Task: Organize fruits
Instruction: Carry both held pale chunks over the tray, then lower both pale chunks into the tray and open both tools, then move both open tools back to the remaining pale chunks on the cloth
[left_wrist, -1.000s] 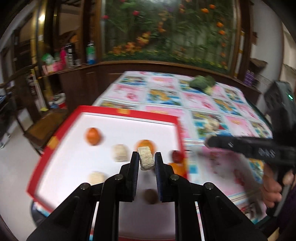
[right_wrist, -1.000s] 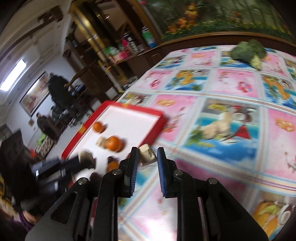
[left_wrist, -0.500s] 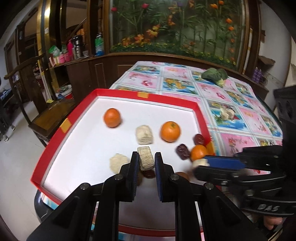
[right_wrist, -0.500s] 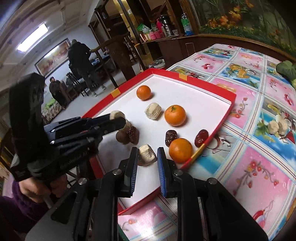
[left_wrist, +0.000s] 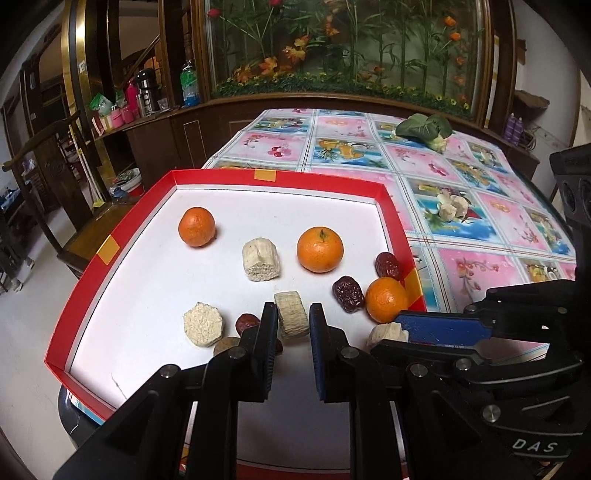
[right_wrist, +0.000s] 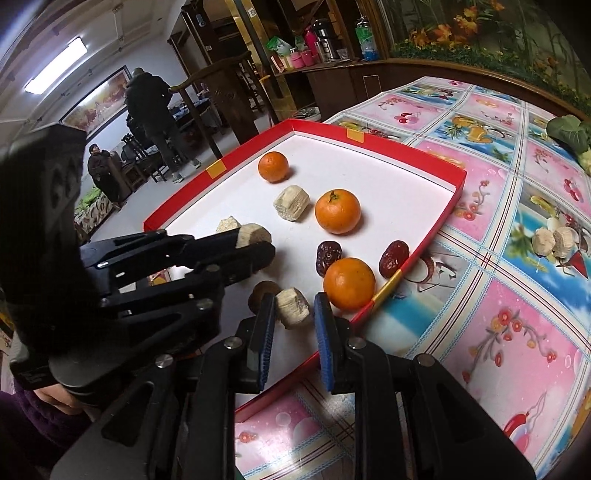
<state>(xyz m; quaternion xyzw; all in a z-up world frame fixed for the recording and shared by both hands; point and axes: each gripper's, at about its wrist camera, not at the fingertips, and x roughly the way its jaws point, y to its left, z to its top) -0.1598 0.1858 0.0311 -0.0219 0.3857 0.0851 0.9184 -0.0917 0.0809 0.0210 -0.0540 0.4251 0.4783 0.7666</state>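
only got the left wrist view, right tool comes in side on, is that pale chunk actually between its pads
Observer: Yes. In the right wrist view the pale chunk sits between the pads of the right tool, over the near corner of the red tray.
Operator: whats crowding it there
Observer: The nearest orange lies just past the tool's right finger, and a brown round fruit is partly hidden behind its left one.
Operator: anyone else around
Observer: Far back in the room there is a standing person and a seated one.
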